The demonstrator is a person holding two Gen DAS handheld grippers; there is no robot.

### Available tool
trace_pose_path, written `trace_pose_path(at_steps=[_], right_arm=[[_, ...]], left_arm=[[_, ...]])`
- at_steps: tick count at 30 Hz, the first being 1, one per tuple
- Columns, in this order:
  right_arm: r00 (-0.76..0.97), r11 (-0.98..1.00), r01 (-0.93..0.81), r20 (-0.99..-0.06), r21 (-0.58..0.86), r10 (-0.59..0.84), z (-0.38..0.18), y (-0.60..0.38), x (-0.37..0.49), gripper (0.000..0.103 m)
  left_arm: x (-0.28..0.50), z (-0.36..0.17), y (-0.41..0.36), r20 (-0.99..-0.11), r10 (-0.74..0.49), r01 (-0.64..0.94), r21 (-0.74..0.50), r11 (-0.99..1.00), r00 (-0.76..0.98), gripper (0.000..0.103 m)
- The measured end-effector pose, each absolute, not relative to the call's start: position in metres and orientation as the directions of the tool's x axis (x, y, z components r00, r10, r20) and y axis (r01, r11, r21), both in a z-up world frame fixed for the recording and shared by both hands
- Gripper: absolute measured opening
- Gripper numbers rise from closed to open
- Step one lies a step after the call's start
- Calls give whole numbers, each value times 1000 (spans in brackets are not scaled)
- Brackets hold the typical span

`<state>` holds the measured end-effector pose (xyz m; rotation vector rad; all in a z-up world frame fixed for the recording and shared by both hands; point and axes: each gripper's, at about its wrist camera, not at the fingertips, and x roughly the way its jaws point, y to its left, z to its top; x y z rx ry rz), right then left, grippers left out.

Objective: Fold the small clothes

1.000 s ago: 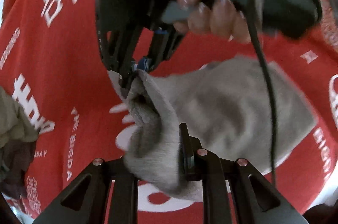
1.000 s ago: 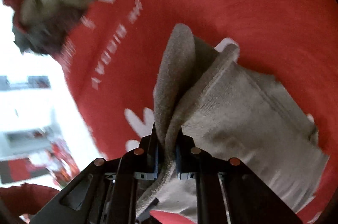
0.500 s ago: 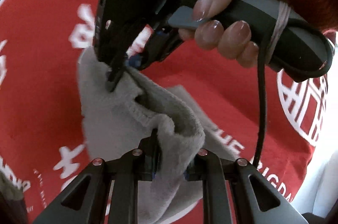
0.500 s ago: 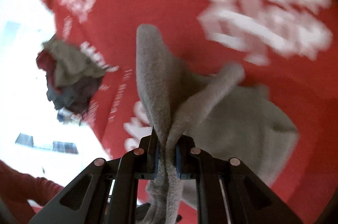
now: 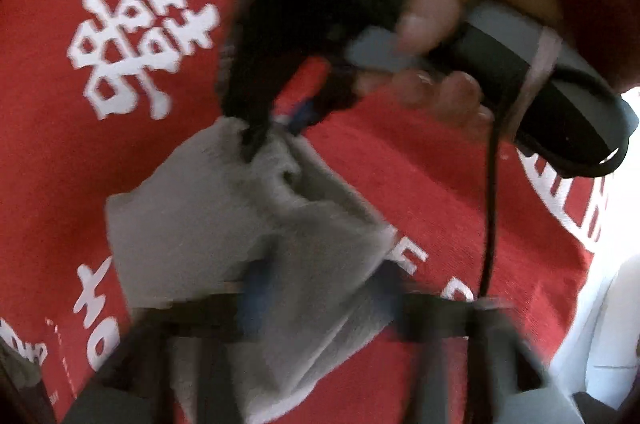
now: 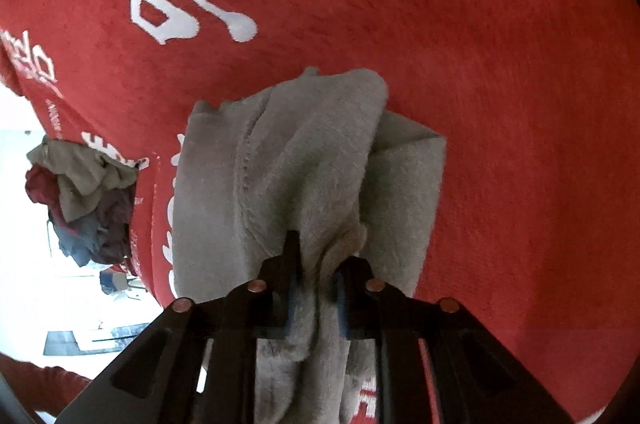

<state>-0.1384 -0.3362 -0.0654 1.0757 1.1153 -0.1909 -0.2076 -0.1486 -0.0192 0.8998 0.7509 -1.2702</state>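
A small grey cloth [image 5: 248, 224] lies bunched and folded on the red printed tablecloth [image 5: 80, 183]. In the blurred left wrist view my left gripper [image 5: 324, 288] is over its near edge. Its jaws are opening and stand wide apart, with the cloth loose between them. My right gripper [image 5: 276, 131], held by a hand [image 5: 460, 7], points down at the cloth's far corner. In the right wrist view the right gripper [image 6: 320, 264] has a raised fold of the grey cloth [image 6: 312, 163] between its fingers. Its jaws are opening, and the blue pads show beside the fold.
A pile of crumpled clothes [image 6: 84, 199] sits at the tablecloth's left edge in the right wrist view. The right gripper's black cable [image 5: 490, 203] hangs over the cloth's right side. A pale floor [image 5: 600, 324] lies past the table edge. Open red tablecloth [image 6: 500, 63] spreads beyond the cloth.
Both grippers swept the grey cloth across the tablecloth and lowered it into a fold. The left jaws have sprung wide apart off the cloth, and the right jaws have parted slightly.
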Motion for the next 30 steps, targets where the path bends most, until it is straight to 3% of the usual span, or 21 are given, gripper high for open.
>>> trace_pose_path(at_steps=[1, 2, 3, 6, 13, 15, 16, 20, 25, 28, 30], right_arm=[[462, 518, 635, -819, 573, 341, -61, -335, -143, 51], [456, 509, 661, -834, 552, 312, -53, -333, -154, 65], [469, 494, 668, -830, 557, 302, -50, -327, -158, 65], [514, 419, 692, -808, 588, 287, -35, -316, -196, 65], [524, 283, 740, -786, 611, 326, -64, -252, -243, 64], [536, 240, 744, -772, 623, 342, -76, -247, -240, 26], [527, 247, 750, -780, 614, 337, -75, -247, -236, 15], [543, 346, 707, -787, 617, 293, -45, -236, -231, 14], [452, 317, 782, -839, 537, 304, -85, -231, -255, 14], [486, 277, 775, -816, 568, 314, -89, -232, -262, 16], [455, 285, 793, -835, 538, 309, -81, -234, -263, 33]], left_arm=[[-202, -12, -142, -864, -480, 988, 132, 76, 152, 92], [-195, 0, -132, -857, -497, 990, 107, 91, 138, 92], [-188, 7, -126, -861, -493, 991, 91, 96, 126, 92], [-154, 16, -106, -875, -465, 985, 67, 160, 135, 92], [-41, -39, -97, -944, -288, 885, 9, 466, 161, 92], [-31, -50, -97, -955, -255, 878, 10, 479, 150, 92], [-30, -52, -95, -957, -254, 881, 2, 473, 138, 92], [-47, -61, -89, -962, -237, 926, 37, 375, 134, 92], [-64, -85, -75, -968, -199, 951, 92, 295, 155, 95], [-61, -81, -70, -970, -194, 947, 80, 312, 146, 96], [-56, -73, -69, -975, -182, 941, 60, 334, 127, 95]])
